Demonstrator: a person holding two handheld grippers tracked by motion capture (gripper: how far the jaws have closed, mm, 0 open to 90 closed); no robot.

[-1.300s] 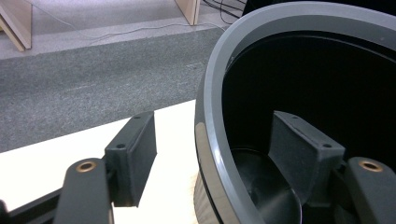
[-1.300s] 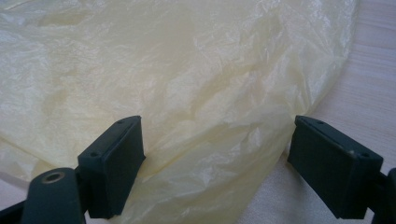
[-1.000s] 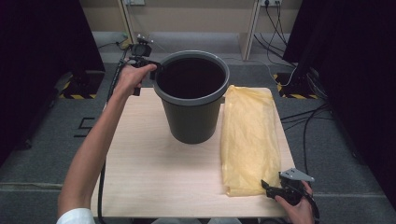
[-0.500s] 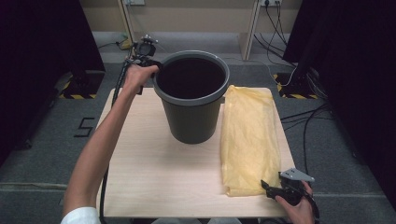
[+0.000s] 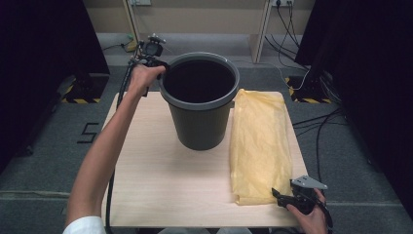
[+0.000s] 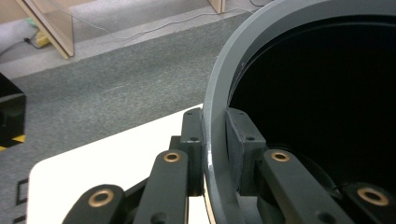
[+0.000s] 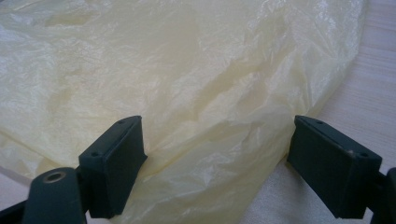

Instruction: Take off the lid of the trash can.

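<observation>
Two grippers in play, one per hand. High view: dark grey bucket (image 5: 199,105) stands upright on the far middle of the light wooden table (image 5: 160,180). Left gripper (image 5: 155,62) is at the bucket's far-left rim, the person's left hand (image 5: 141,78) wrapped around its body. A folded yellow plastic bag (image 5: 258,141) lies flat just right of the bucket, running from the far edge of the table toward the near edge. Right gripper (image 5: 282,197) rests at the near-right corner, its tips at the bag's near end; right hand (image 5: 309,219) behind it.

Left gripper view: the fingers (image 6: 191,135) have just been closing and now clamp the bucket's rim (image 6: 215,116), one finger outside the wall, the other inside against the dark interior. Table corner and grey carpet beyond.

Right gripper view: fingers (image 7: 119,154) spread wide apart, gripping nothing. Crinkled yellow bag (image 7: 196,93) lies between and ahead of them on the table; whether the pads touch the plastic cannot be told.
</observation>
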